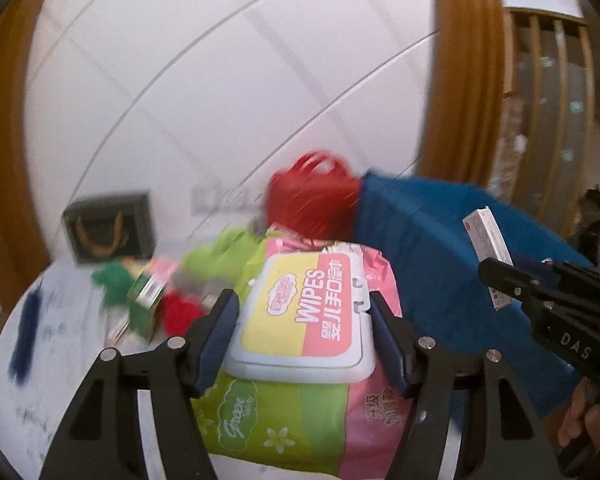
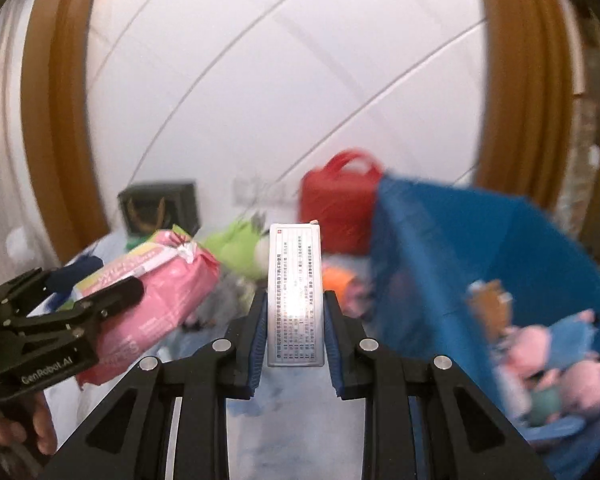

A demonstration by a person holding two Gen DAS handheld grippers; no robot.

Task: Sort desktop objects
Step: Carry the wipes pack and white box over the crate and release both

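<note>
My left gripper clamps the wipes pack; right gripper grips the slim silver box, both above the table. Blue bin right holds plush toys; red bag behind. White panelled wall.

Bright even indoor light is washing both fisheye views, edges are bowing hard, motion blur is smearing the background clutter, and glare is blooming on the box.
</note>
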